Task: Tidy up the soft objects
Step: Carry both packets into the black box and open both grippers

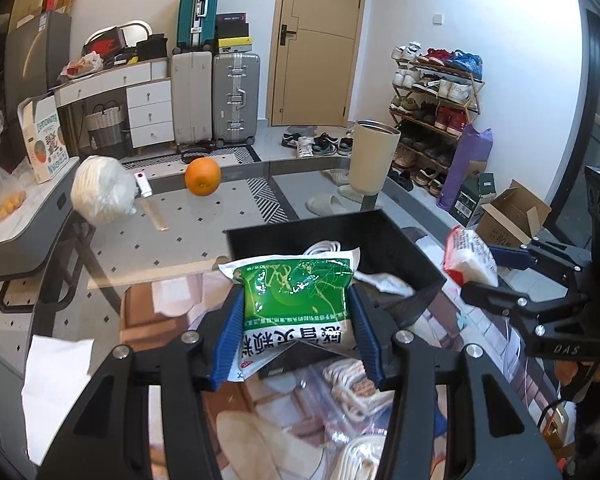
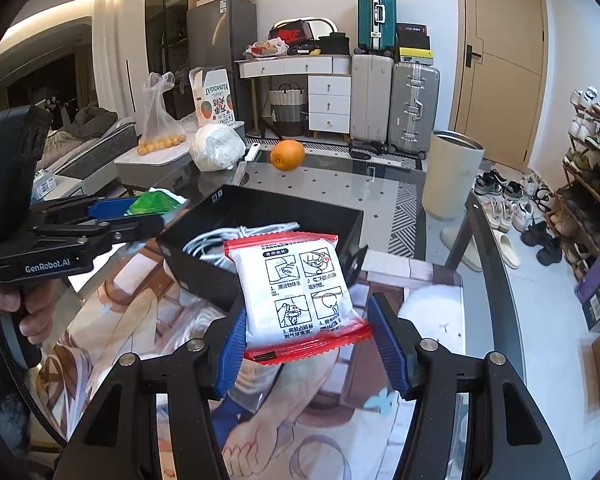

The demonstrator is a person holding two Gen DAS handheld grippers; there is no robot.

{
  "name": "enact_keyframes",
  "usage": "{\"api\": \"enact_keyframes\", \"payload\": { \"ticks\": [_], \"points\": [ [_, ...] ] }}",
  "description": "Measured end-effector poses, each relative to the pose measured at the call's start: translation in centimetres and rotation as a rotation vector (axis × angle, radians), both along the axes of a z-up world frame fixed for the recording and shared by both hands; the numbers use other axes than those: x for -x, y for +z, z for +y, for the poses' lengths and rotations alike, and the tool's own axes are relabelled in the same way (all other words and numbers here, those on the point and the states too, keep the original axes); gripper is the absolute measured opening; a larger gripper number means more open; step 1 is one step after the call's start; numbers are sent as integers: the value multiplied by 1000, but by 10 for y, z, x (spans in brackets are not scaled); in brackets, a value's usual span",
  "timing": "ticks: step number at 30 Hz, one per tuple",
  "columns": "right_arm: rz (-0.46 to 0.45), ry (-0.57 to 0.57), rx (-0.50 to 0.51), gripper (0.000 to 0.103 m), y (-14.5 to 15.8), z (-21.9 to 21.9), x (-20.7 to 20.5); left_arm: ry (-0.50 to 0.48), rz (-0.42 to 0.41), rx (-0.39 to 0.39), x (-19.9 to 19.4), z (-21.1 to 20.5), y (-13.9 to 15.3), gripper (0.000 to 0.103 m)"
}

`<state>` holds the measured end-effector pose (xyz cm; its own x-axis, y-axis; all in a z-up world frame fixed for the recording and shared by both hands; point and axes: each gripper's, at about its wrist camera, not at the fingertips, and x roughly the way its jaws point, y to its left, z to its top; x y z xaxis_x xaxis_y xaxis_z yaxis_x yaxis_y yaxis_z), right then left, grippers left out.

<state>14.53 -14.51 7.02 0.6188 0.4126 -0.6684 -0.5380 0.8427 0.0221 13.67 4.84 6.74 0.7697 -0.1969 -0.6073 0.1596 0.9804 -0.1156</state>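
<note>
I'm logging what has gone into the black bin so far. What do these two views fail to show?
- Left wrist view: the green packet covers much of the black bin; only bits of white cable show.
- Right wrist view: the red-edged packet hides the bin's near side.
- Right hand-held gripper: one pad seems clear of the packet, so the grip is unclear.

The green packet (image 1: 296, 300) hides most of the white cable (image 1: 324, 247) (coiled in the black bin (image 1: 400, 240)).
</note>
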Motion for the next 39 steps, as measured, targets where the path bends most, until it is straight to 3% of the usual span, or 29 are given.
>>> {"api": "enact_keyframes", "payload": {
  "ticks": [16, 27, 33, 39],
  "points": [
    [16, 32, 19, 59, -14, 35, -54, -25, 23, -20, -53, -12, -14, 50],
    [-2, 41, 100, 60, -31, 54, -79, -22, 43, -46, -65, -15, -24, 50],
    [-34, 48, 116, 78, -25, 52, -75, -35, 40, -41, -66, -16, -24, 50],
    [-34, 29, 113, 81, -22, 43, -68, -47, 61, -40, -69, -18, -30, 55]
  ]
}}
